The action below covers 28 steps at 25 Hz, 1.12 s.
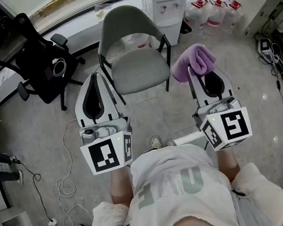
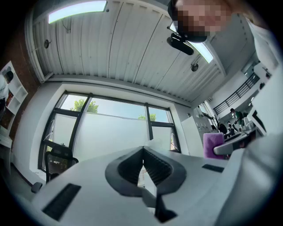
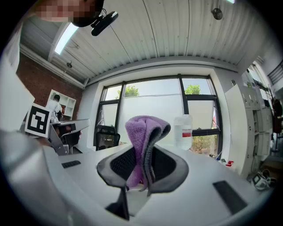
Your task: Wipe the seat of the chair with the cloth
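A pale green chair [image 1: 136, 68] with black legs stands on the floor ahead of me, its seat bare. My right gripper [image 1: 197, 67] is shut on a purple cloth [image 1: 193, 61] that bunches above the jaws, to the right of the seat; in the right gripper view the cloth [image 3: 142, 145] is pinched between the pads. My left gripper [image 1: 97, 78] is held just left of the seat with its jaws shut and nothing between them. In the left gripper view the left gripper [image 2: 143, 152] points up toward the windows.
A black office chair [image 1: 30, 53] stands at the left. A white water dispenser [image 1: 165, 0] and several water bottles [image 1: 214, 11] are behind the green chair. White cables [image 1: 66, 177] lie on the floor at the left, and more cables [image 1: 274, 67] at the right.
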Each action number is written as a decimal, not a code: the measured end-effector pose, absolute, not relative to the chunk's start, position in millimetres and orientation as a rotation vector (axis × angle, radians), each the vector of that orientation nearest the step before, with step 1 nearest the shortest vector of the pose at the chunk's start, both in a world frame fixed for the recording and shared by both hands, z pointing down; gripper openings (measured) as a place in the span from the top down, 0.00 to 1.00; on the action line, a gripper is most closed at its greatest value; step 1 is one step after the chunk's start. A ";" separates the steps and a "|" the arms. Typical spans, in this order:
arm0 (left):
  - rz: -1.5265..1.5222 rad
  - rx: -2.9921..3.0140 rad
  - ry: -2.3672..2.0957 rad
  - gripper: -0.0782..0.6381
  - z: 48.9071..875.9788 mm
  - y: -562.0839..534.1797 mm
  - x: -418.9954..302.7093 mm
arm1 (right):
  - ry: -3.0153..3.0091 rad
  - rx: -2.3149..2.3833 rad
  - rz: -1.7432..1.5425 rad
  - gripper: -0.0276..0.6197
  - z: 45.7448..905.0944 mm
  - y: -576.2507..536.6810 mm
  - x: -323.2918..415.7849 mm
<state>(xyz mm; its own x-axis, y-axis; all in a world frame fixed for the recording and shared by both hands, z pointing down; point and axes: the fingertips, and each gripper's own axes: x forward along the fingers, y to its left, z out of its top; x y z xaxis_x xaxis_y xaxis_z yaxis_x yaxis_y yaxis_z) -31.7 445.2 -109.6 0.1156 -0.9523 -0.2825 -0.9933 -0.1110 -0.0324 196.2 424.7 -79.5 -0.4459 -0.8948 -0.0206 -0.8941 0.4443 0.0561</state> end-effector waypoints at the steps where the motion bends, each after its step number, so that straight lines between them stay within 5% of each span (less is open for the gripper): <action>1: 0.284 -2.177 1.938 0.87 -109.6 445.1 -33.2 | -2.654 1.647 -0.094 0.82 -79.4 424.2 194.8; 28: 0.152 -2.187 1.880 0.87 -67.0 346.0 -53.8 | -2.560 1.730 0.158 0.82 -11.6 338.3 188.5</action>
